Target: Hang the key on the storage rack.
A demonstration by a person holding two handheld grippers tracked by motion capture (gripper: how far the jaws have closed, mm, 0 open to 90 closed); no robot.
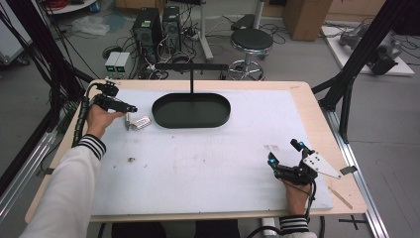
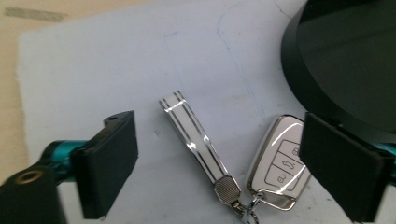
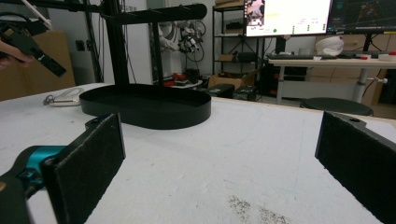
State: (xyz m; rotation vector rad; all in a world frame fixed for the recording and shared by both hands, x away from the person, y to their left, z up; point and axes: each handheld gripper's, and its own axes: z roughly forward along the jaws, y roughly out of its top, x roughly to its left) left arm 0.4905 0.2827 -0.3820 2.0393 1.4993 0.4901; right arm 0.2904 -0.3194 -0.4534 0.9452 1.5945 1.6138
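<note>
One car key (image 2: 279, 161), one tray (image 1: 191, 110)

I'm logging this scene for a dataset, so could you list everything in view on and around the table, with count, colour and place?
car key fob: one, silver-white with buttons, on the white mat left of the tray, between the left gripper's open jaws
key strap: one, white with silver edges, ringed to the fob, lying flat beside it
tray stand: one, black oval tray with an upright post and crossbar, far middle of the table
mat: one, white, covering the wooden table
stool: one, black seat, on the floor beyond the table
computer towers: two, black, on the floor behind
left gripper: one, black, over the fob
right gripper: one, black, open, near right of the mat
</note>
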